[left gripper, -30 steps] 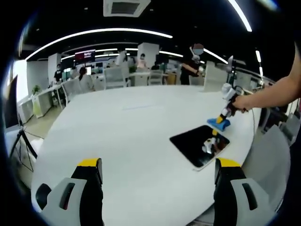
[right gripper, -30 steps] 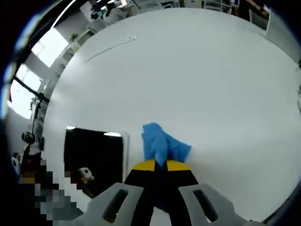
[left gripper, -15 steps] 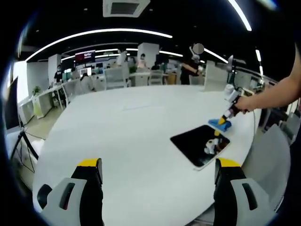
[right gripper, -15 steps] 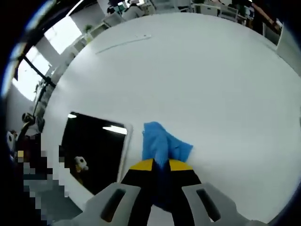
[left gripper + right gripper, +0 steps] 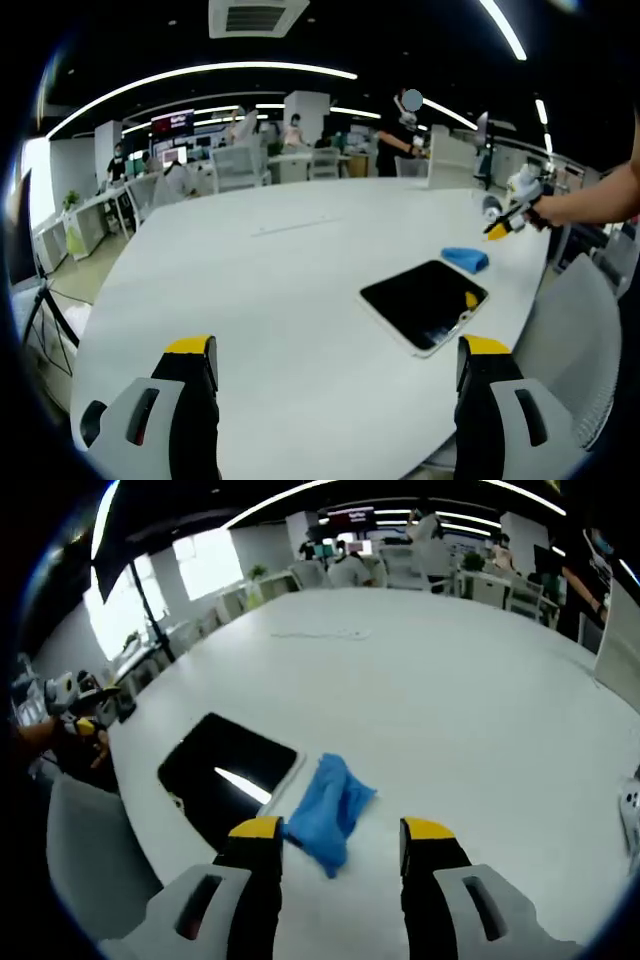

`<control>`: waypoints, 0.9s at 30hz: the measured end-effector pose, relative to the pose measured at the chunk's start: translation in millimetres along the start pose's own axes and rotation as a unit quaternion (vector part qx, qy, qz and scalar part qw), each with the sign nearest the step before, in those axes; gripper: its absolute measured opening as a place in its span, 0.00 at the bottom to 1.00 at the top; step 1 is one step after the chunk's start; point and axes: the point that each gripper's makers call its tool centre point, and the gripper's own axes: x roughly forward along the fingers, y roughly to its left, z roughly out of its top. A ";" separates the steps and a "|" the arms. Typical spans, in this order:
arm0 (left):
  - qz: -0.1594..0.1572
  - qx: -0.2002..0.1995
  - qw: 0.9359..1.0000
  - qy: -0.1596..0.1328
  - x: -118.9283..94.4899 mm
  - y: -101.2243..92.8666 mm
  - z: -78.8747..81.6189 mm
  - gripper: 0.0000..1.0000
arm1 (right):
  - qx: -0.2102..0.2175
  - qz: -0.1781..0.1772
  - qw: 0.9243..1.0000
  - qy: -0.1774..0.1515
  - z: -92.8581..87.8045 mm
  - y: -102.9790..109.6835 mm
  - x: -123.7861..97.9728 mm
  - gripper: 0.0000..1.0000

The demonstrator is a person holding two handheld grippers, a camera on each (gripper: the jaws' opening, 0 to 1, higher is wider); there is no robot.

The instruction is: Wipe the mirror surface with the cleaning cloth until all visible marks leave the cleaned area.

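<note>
The dark mirror (image 5: pixel 424 300) lies flat near the right edge of the round white table (image 5: pixel 250 290). A crumpled blue cloth (image 5: pixel 465 259) rests on the table just beyond the mirror's far corner. My left gripper (image 5: pixel 337 348) hangs open over the near table edge, far from both. My right gripper (image 5: pixel 505 224), held by a hand, hovers past the cloth, off the table surface. In the right gripper view, the cloth (image 5: pixel 328 812) lies loose just ahead of my open right gripper (image 5: pixel 344 832), with the mirror (image 5: pixel 226 776) to its left and the left gripper (image 5: pixel 82 706) beyond that.
A grey chair (image 5: pixel 590 330) stands by the table's right edge close to the mirror. A thin pale strip (image 5: pixel 290 227) lies mid-table. Office desks, chairs and several people fill the background. A small white object (image 5: pixel 630 818) sits at the table's right edge.
My right gripper has opened, let go of the blue cloth and drawn back and up from it. The cloth now lies loose beside the mirror. The left gripper barely moved.
</note>
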 end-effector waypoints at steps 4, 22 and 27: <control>0.000 0.004 1.000 -0.001 -3.1 1.6 -1.3 1.00 | -0.014 -0.001 0.999 -0.043 2.0 -3.9 -14.6 0.81; 0.000 0.003 0.999 -0.040 -25.5 9.7 -4.8 1.00 | -0.014 -0.010 0.995 -0.103 -57.4 11.0 -64.5 1.00; -0.004 0.008 0.999 -0.037 -24.1 5.0 -3.8 1.00 | -0.030 -0.006 0.995 -0.097 -67.4 18.5 -60.2 1.00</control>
